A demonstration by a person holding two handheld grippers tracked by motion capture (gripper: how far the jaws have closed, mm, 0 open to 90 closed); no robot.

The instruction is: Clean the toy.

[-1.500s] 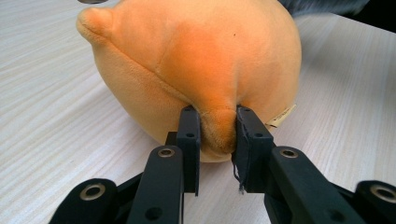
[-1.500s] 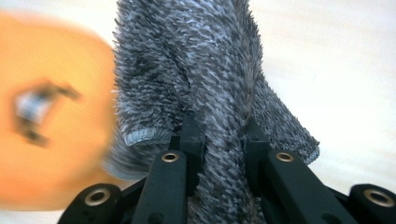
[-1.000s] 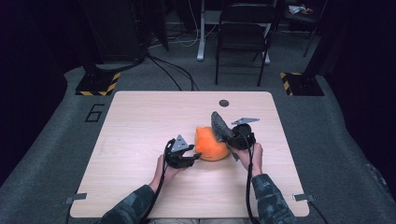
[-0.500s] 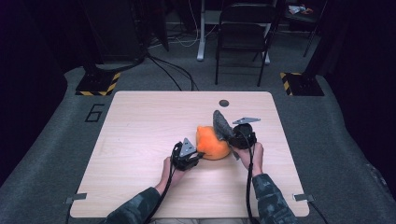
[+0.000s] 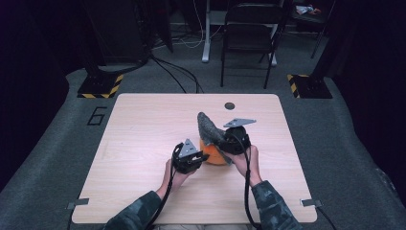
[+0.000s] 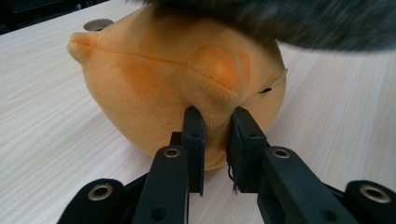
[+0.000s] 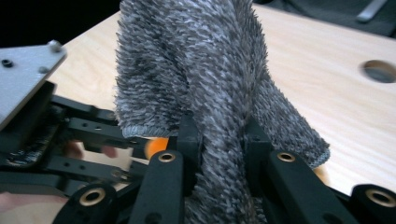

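The orange plush toy (image 5: 212, 155) lies on the wooden table (image 5: 143, 129), a little toward five o'clock of its centre, and a grey fuzzy cloth (image 5: 209, 128) stands up from its top, leaning toward eleven o'clock. I read the cloth as a cover or garment being peeled off the toy, though the join between the two is hidden from me.

My left gripper (image 6: 218, 121), at nine o'clock of the toy, has just been closing its jaws; they now stand narrow and pinch a fold of orange plush near a seam. This grip serves to pin the toy to the tabletop.

My right gripper (image 7: 219, 135), at three o'clock of the toy, has its jaws clamped narrow on a bunched fold of the grey cloth, carrying it raised above the toy. One hand anchors, the other pulls, so the cloth can come free.

A round hole (image 5: 230, 106) marks the table at twelve o'clock.
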